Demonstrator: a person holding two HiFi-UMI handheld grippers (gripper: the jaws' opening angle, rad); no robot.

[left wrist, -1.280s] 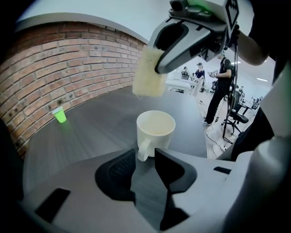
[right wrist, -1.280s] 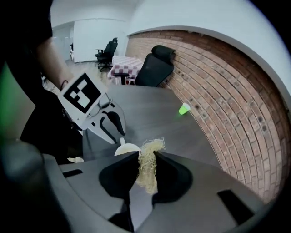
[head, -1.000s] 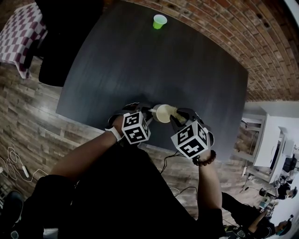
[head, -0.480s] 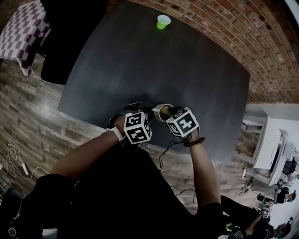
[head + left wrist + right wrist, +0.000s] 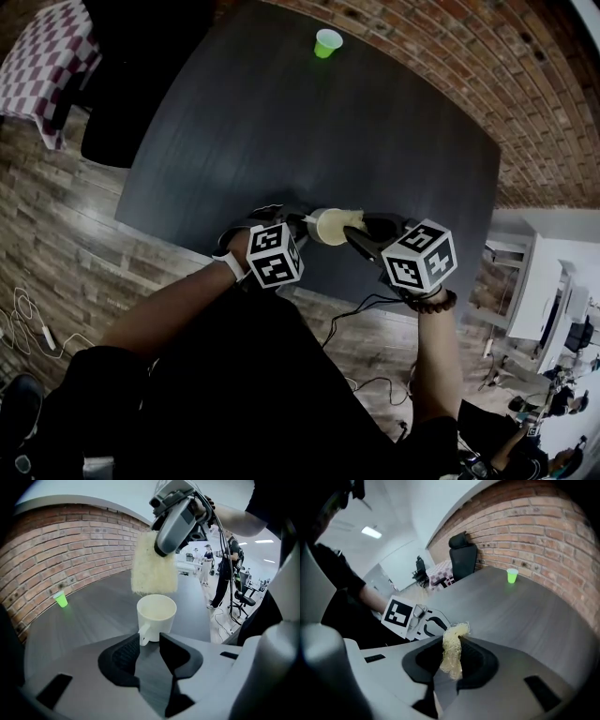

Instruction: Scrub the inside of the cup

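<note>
A cream mug [image 5: 328, 227] stands near the front edge of the dark table [image 5: 281, 131]. My left gripper [image 5: 300, 226] is shut on the mug's handle [image 5: 144, 633], which sits between its jaws in the left gripper view [image 5: 149, 641]. The mug [image 5: 156, 615] is upright and looks empty. My right gripper [image 5: 355, 233] is shut on a pale yellow scrub pad [image 5: 352, 220]. In the left gripper view the pad [image 5: 153, 569] hangs just above the mug's rim, gripped from above by the right gripper [image 5: 162, 550]. In the right gripper view the pad [image 5: 452, 651] is pinched between the jaws.
A small green cup [image 5: 327, 42] stands at the table's far edge by the brick wall [image 5: 469, 66]. A black chair [image 5: 122, 84] and a checkered cloth [image 5: 42, 66] are at the left. Cables lie on the wooden floor [image 5: 56, 272]. People stand in the background [image 5: 225, 573].
Half a second ago the right gripper was over the mug with the pad down in it. It has since drawn back to the right, lifting the pad above the rim. The left gripper held still.
</note>
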